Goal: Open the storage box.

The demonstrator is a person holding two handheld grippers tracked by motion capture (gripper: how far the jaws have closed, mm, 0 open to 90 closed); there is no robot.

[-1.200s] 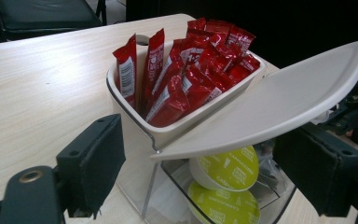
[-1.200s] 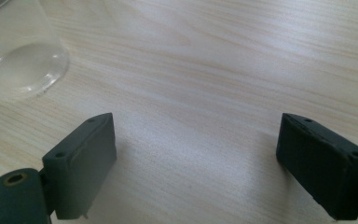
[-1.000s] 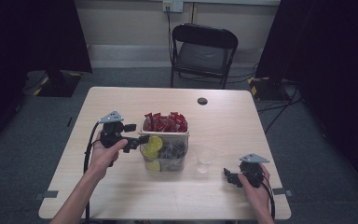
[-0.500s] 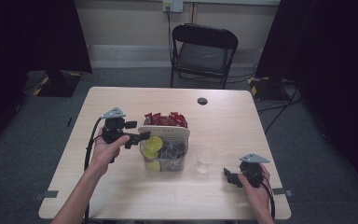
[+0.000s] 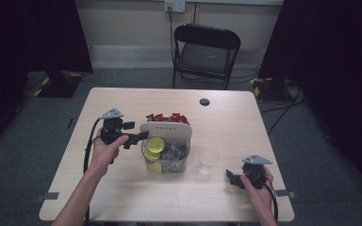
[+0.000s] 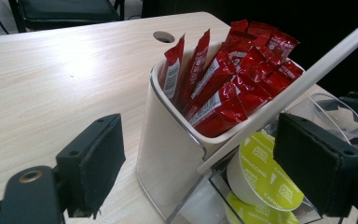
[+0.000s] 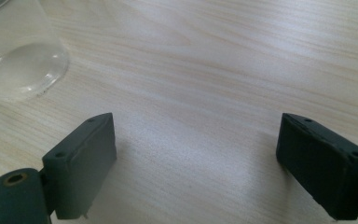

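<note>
Two grippers are seen at the table (image 5: 122,197), and both are held with their jaws apart and nothing between them. The left gripper (image 5: 139,137) is raised at the left side of the organizer (image 5: 166,128), its jaws pointed toward the clear front compartment where the yellow-green coffee capsules (image 6: 266,171) lie. In the left gripper view the nearest capsule is seen just ahead of the right-hand jaw, behind the clear wall, with a second capsule below it. The red stick sachets (image 6: 223,84) are packed upright in the rear white compartment, leaning against one another.

The capsule is judged to be light and small, with a thin plastic body and a foil lid that could be dented or pierced by a hard squeeze. A hold across the rigid rim or the sides of the cup is judged safest; the smooth, tapered wall may slip if the jaws are closed low on it. The foil face should not be pressed. Access is probably only from above, since the clear wall stands between the jaws and the capsule.

The right gripper (image 5: 236,179) rests low on the table near the front right edge, well apart from the organizer, with the clear plastic cup (image 7: 18,60) just ahead of it. That cup is judged very light and easily tipped.
</note>
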